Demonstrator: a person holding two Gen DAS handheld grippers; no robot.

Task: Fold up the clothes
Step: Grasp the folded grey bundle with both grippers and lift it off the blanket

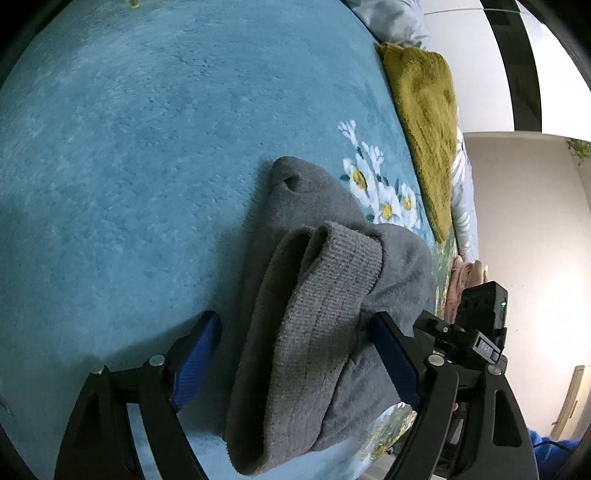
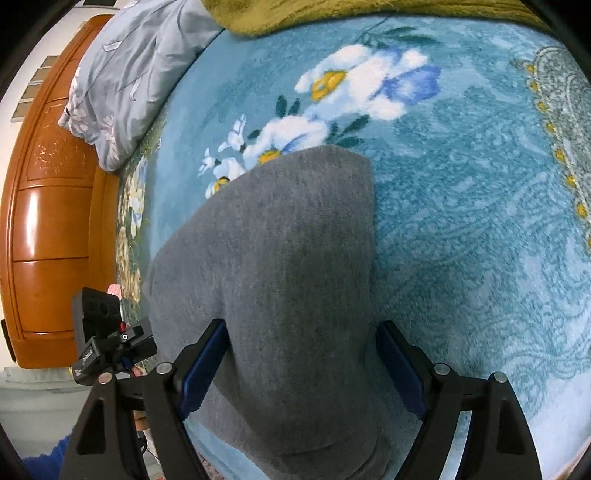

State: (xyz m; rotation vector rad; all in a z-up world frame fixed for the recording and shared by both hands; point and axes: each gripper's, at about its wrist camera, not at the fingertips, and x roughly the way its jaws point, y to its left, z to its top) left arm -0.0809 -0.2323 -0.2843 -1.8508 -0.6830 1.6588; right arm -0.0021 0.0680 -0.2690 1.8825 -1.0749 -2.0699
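Note:
A grey knitted garment [image 1: 325,295] lies folded on a blue floral blanket [image 1: 129,166]; its ribbed cuff or hem faces the left wrist camera. My left gripper [image 1: 291,332] is open, its blue-padded fingers either side of the ribbed part, the right pad touching the cloth. In the right wrist view the same grey garment [image 2: 280,258] lies flat on the blanket [image 2: 461,221]. My right gripper [image 2: 303,339] is open, with the fingers straddling the garment's near end. The right gripper's body shows in the left wrist view [image 1: 476,325], beside the garment.
An olive-green fleece [image 1: 424,122] lies along the blanket's far edge, also in the right wrist view [image 2: 332,11]. A grey patterned pillow [image 2: 129,74] sits beside an orange wooden headboard [image 2: 51,221]. The bed edge is close to the garment.

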